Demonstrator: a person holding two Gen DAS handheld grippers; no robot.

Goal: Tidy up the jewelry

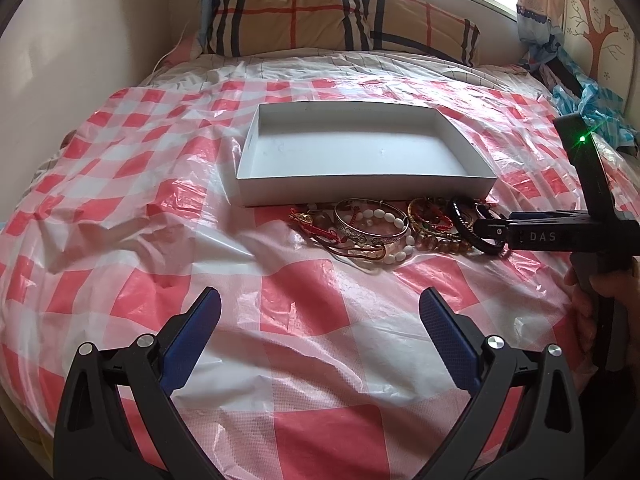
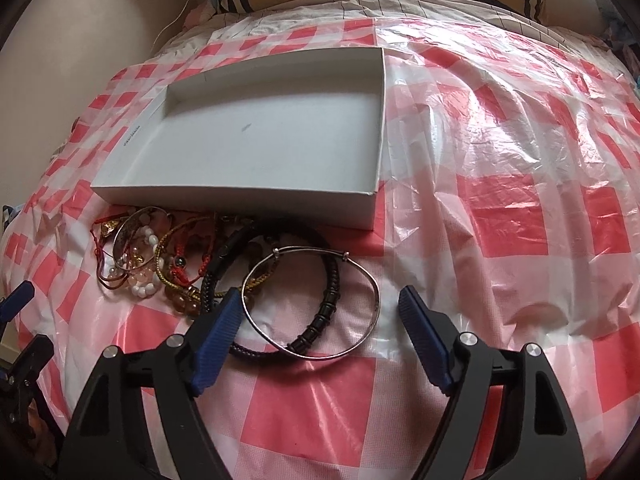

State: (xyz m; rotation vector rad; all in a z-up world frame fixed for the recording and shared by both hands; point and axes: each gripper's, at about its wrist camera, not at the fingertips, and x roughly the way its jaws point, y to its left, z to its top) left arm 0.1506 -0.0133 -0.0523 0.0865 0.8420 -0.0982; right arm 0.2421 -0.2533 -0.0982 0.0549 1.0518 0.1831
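A shallow white box (image 1: 360,191) lies open on the bed, nothing inside it. Against its near wall is a pile of bracelets (image 1: 380,230): a wide engraved silver bangle (image 1: 366,236), white beads, red cords, amber beads. My right gripper (image 1: 480,232) reaches into the pile's right end. In the right wrist view, my right gripper (image 2: 320,300) stands open around a thin silver bangle (image 2: 374,280) that crosses a black beaded bracelet (image 2: 332,292). The left pad is at the bangle's edge and the right pad stands clear of it. My left gripper (image 1: 320,304) hovers open, nothing in it, short of the pile.
A red-and-white checked plastic sheet (image 1: 160,208) covers the bed, wrinkled. A plaid pillow (image 1: 320,16) lies at the head under a window. A wall runs along the left side. Blue cloth (image 1: 588,100) bunches at the right edge. A hand (image 1: 592,296) holds the right gripper.
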